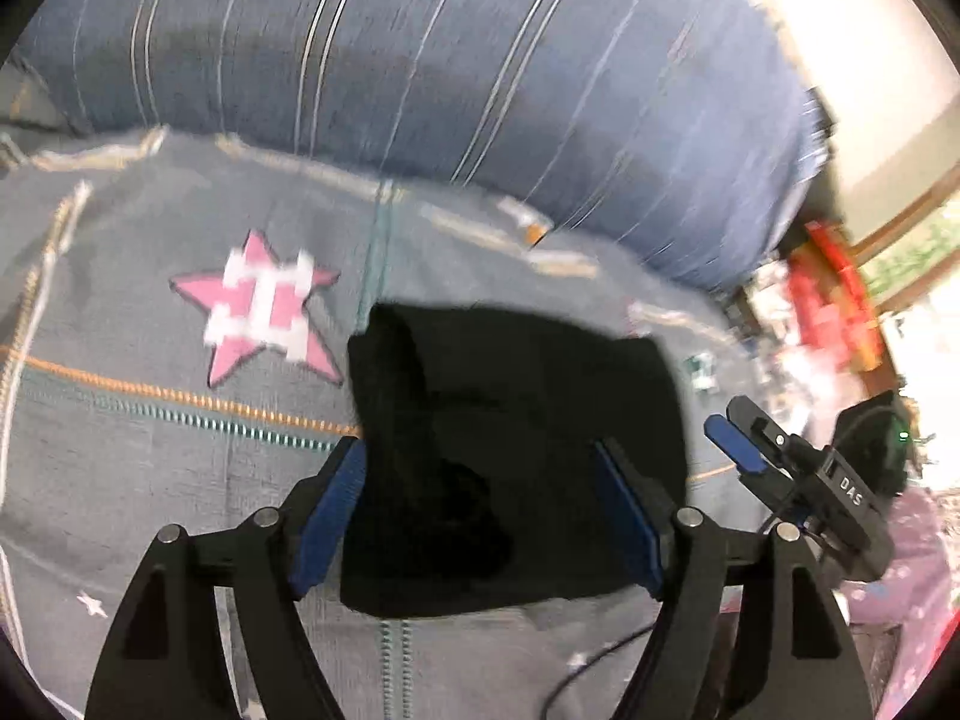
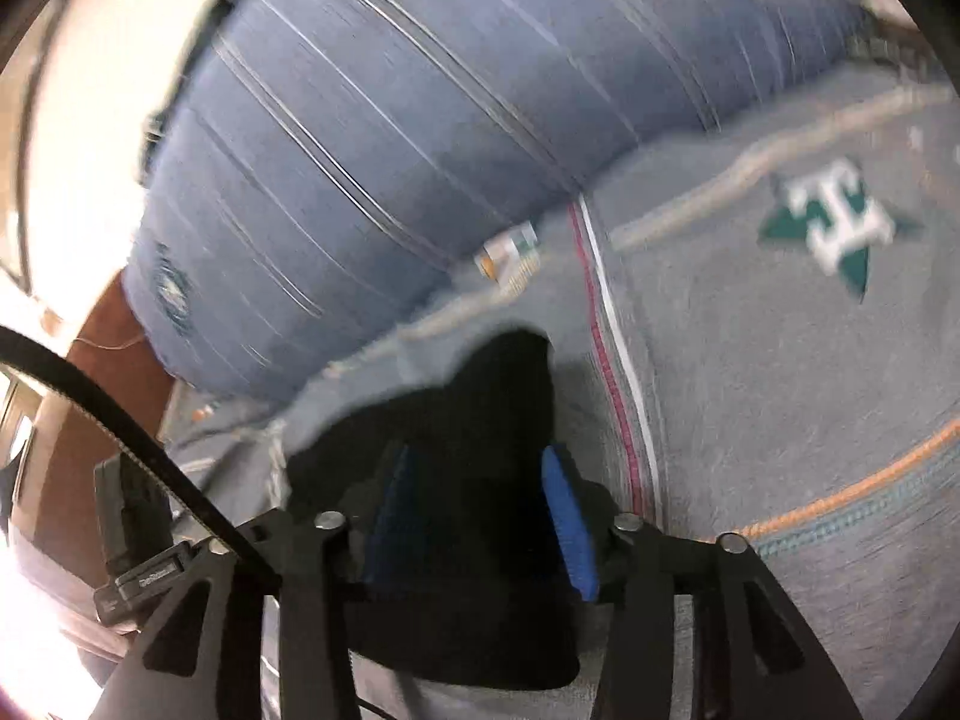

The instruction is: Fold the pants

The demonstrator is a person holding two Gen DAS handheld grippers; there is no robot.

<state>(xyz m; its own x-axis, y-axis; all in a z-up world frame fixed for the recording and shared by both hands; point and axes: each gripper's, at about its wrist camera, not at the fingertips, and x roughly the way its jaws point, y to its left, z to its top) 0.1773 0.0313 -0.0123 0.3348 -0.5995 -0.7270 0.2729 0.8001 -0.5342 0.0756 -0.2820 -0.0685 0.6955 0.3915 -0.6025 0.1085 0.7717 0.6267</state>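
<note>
A pair of black fabric pants (image 1: 516, 450), bunched into a dark mound, lies on a grey-blue quilted bedspread (image 1: 150, 468) that covers the bed, near the edge where a large blue bolster cushion with thin pale stripes (image 1: 456, 72) rests against it. The left hand-held gripper (image 1: 480, 462) is spread wide, its blue-padded fingers (image 1: 336, 510) standing on either side of the black cloth without pressing on it. From the left wrist view the right hand-held gripper (image 1: 735, 429) shows toward the right edge of the bed, beside the pants, its two blue-tipped fingers drawn close together. The right wrist view shows that same gripper (image 2: 480, 468) with dark cloth between its blue pads (image 2: 567, 528); the fabric fills the gap between the fingers, but motion blur leaves it unclear whether they are actually clamped on it. A pink star patch with white block lettering (image 1: 258, 306) sits on the bedspread just left of the pants, above an orange stitched line (image 1: 180, 396). A green star patch with a white letter (image 2: 840, 222) lies farther right on the bedspread, well apart from the pants. A red and white seam (image 2: 612, 360) runs down the bedspread beside the cloth. Both views are blurred.
</note>
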